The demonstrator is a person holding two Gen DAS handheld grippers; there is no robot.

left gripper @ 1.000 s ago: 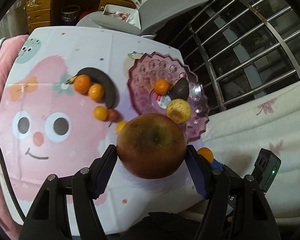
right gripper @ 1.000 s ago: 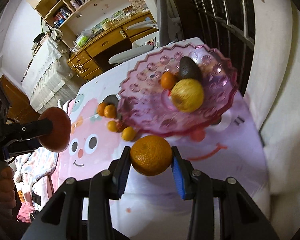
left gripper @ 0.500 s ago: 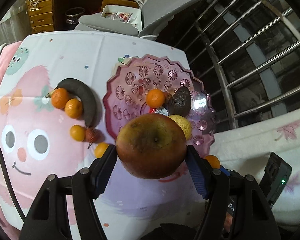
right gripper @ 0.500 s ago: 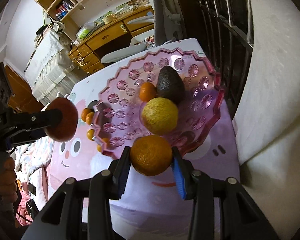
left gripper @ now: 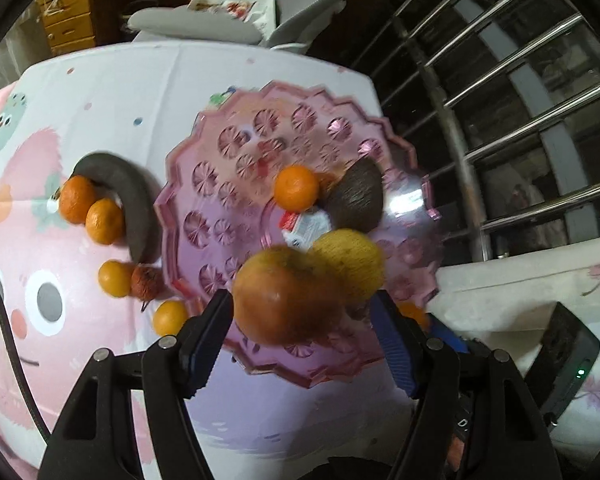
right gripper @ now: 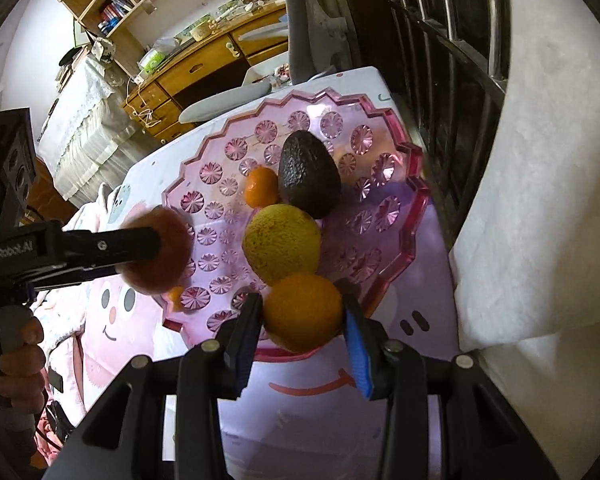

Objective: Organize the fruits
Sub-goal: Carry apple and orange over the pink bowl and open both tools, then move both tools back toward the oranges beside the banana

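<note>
Pink tray (left gripper: pixel 204 184) at frame centre holds three fruits, five-odd wait at centre left; left gripper (left gripper: pixel 300 320) jaws opening, blurred apple (left gripper: pixel 288 296) apparently dropping free, right gripper (right gripper: pixel 300 316) clamps an orange (right gripper: pixel 302 312) over the near rim.

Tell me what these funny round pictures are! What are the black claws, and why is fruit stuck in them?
No robot here: a person holds a grabber tool in each hand, and each tool carries a camera looking along its two fingers. That makes the pictures round.

One picture comes from the left gripper. Its jaws are opening, and the blurry reddish apple is leaving them over the pink plate.

The other comes from the right gripper, which pinches an orange.

In the plate lie a dark avocado, a yellow fruit and a small tangerine. Beside it, on the cartoon tablecloth, wait more small oranges and a blackened banana.
</note>
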